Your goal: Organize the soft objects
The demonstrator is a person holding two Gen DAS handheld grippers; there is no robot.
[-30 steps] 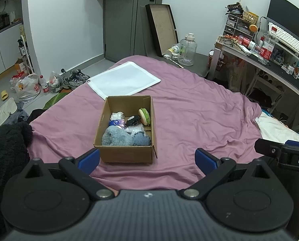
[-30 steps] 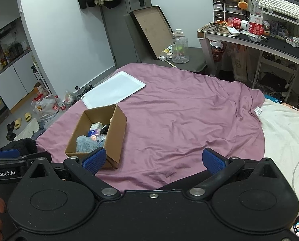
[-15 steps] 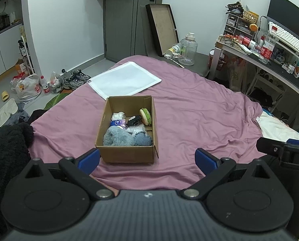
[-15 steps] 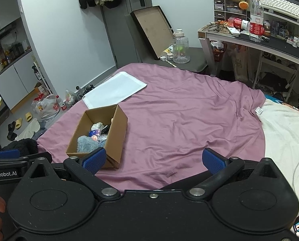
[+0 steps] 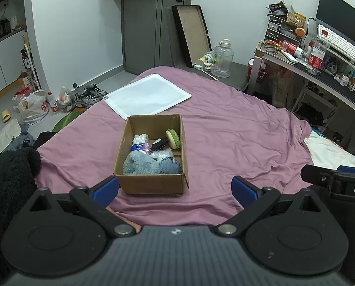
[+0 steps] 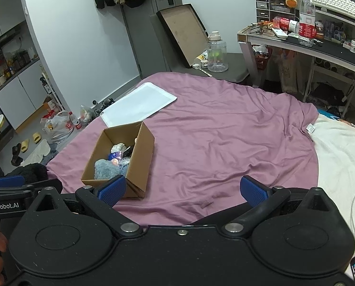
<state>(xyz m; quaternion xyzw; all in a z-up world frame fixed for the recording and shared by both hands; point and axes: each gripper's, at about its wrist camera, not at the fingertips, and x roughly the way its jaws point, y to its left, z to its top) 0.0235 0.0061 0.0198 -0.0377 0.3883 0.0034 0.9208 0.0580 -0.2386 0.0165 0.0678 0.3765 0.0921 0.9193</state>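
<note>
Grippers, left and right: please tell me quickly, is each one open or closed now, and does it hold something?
Left gripper: open, holding nothing.
Right gripper: open, holding nothing.

Cardboard box (image 5: pixel 151 181): brown, open-topped, sitting upright on the purple bedspread (image 5: pixel 237 138), toward its left edge, just short of the white mat (image 5: pixel 148 97) lying at the far left corner. Contents lying loosely packed: a fluffy grey-blue plush (image 5: pixel 139 165) filling the near end; a white bundle with a blue label (image 5: pixel 140 144) behind it; a green-and-tan burger-shaped toy (image 5: pixel 173 138) leaning against the right wall; a small black item (image 5: pixel 159 143) lying beside it.
</note>
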